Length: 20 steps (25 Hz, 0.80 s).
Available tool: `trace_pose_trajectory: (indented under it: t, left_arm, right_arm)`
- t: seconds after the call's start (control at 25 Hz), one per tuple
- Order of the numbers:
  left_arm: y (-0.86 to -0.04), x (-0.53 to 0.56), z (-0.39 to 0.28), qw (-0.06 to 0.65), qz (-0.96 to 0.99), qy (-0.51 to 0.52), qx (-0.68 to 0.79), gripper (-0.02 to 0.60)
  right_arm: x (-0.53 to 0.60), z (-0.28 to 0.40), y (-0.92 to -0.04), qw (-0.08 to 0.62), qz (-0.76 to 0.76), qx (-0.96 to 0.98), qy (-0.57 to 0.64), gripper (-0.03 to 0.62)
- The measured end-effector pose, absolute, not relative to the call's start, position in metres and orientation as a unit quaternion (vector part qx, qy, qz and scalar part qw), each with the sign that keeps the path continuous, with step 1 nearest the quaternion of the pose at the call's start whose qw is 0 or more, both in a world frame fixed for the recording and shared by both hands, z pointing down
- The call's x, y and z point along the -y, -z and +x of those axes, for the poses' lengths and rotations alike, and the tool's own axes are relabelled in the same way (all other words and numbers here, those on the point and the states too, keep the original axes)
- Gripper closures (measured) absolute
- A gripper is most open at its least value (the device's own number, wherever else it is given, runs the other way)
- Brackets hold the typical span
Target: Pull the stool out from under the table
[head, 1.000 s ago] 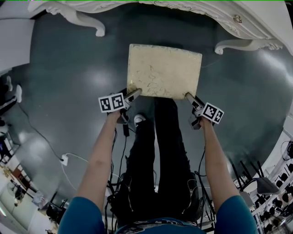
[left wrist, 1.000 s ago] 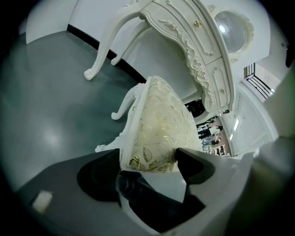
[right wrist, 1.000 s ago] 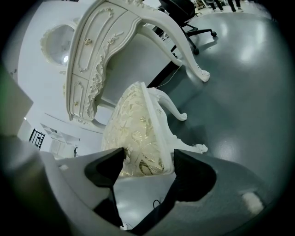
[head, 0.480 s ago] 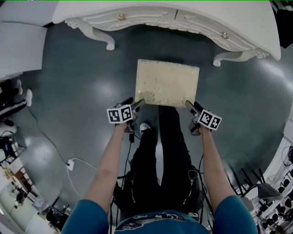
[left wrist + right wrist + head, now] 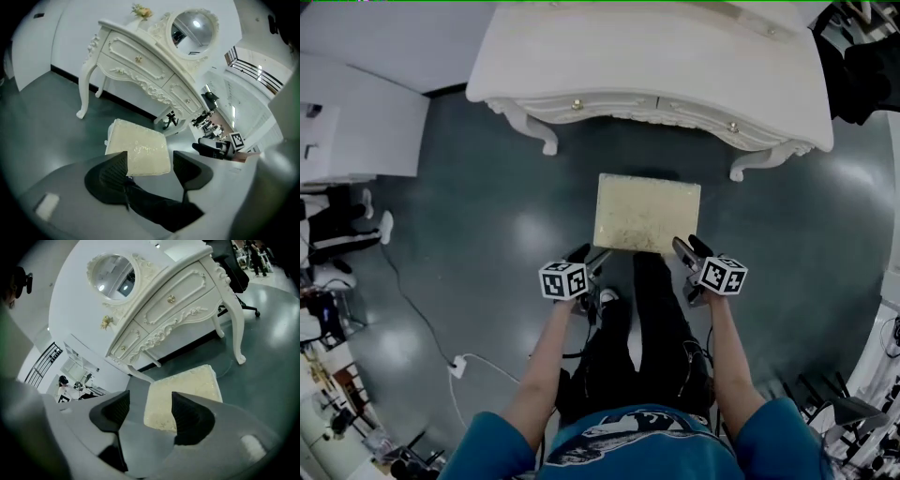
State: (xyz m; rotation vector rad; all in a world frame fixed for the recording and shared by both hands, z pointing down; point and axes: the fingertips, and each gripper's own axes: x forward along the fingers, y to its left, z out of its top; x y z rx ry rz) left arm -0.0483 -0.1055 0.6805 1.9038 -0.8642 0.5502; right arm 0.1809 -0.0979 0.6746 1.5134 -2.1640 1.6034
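Stool (image 5: 647, 213) lies beyond left gripper (image 5: 592, 256) and right gripper (image 5: 685, 249); empty jaws apart, just narrowed

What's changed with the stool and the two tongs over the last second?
The left tongs and right tongs have lifted off the stool's near corners and away from it, their jaws just closing partway with nothing between them. The stool stays where it was, in front of the table.

Cream rectangular stool (image 5: 647, 213) upright, just in front of white table (image 5: 647, 56)
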Motion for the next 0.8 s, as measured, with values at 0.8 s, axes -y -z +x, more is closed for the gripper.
trace_pose_trajectory:
  t: [0.8]
  left_arm:
    - [-0.432,0.075,-0.087,0.305,0.873,-0.052,0.376,0.376]
  right_arm:
    - [0.058,0.095,-0.44,-0.055,0.429,0.809,-0.397,0.36]
